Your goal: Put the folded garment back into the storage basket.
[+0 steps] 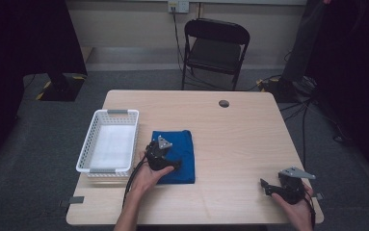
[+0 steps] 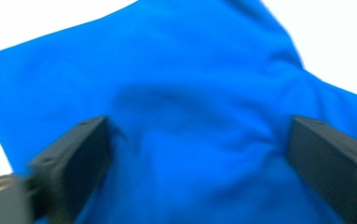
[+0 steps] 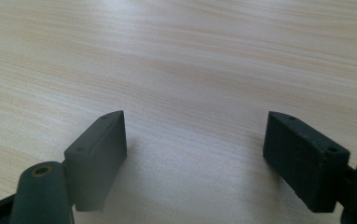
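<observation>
A folded blue cloth (image 1: 184,143) lies on the wooden table (image 1: 235,139), just right of a white basket (image 1: 86,144). My left gripper (image 1: 175,165) rests over the cloth's near left part, held in a hand that comes in from the bottom edge. In the left gripper view the cloth (image 2: 185,84) spreads close beneath the left gripper (image 2: 199,142), whose jaws stand wide apart and grip nothing. My right gripper (image 1: 265,187) sits low over bare wood at the table's near right corner. In the right gripper view my right gripper (image 3: 195,140) is open with only tabletop (image 3: 185,60) between its jaws.
The white basket has a slotted wall and a pale liner inside it. A small dark round hole (image 1: 224,103) marks the table's far side. A black folding chair (image 1: 216,45) stands beyond the table. Cables (image 1: 307,103) trail on the floor at the right.
</observation>
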